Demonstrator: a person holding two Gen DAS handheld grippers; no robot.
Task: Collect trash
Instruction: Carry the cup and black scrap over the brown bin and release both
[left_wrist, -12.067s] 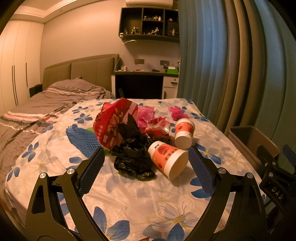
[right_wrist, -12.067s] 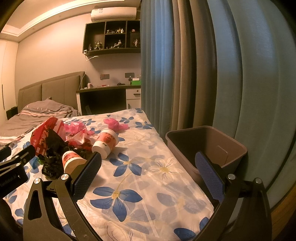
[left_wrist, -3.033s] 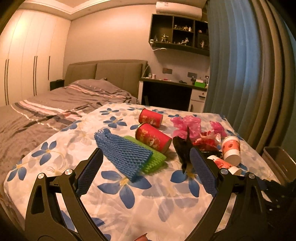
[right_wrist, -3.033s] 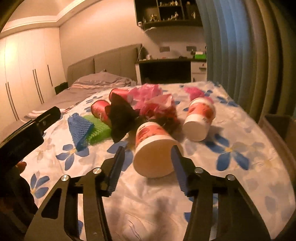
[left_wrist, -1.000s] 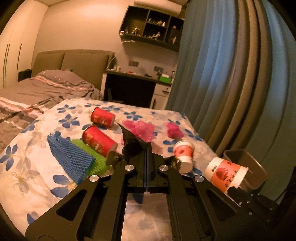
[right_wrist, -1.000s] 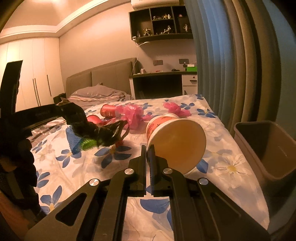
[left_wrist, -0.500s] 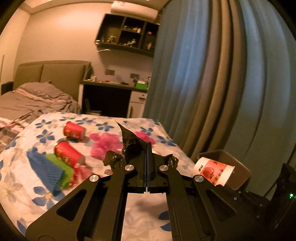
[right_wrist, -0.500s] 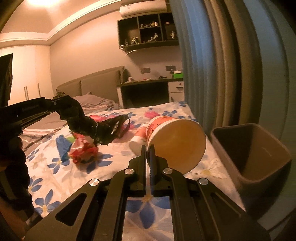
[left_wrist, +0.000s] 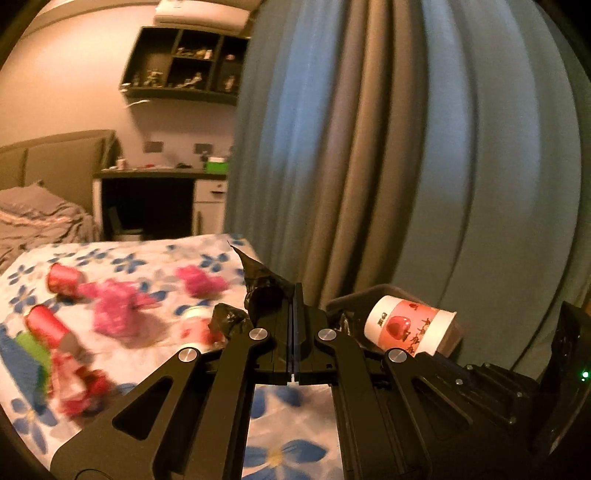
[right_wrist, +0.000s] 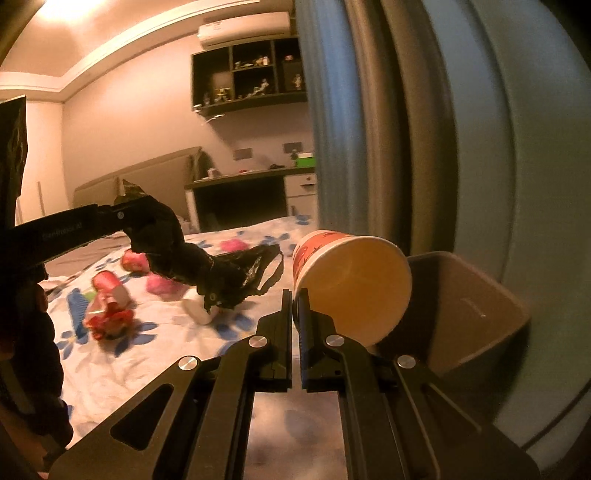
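we see the left hand-held gripper (left_wrist: 293, 295) clamped on a black bag (right_wrist: 192, 258), the right hand-held gripper (right_wrist: 295, 299) clamped on a paper cup (right_wrist: 351, 280) beside the bin (right_wrist: 476, 306).

Each gripper (left_wrist: 294, 306) is matte black, angular, studded with round silver screws.

Black bag (right_wrist: 207, 273): thin crinkled plastic film, glossy; paper cup (right_wrist: 351, 280): smooth matt paper, printed red and white outside. Bin (right_wrist: 476, 314): smooth matt moulded plastic; bed sheet (left_wrist: 155, 258): soft matt cloth, floral print. Claws (left_wrist: 293, 332) (right_wrist: 295, 314): matt black plastic with bright metal screw heads; curtain (left_wrist: 406, 147): heavy matt pleated cloth.
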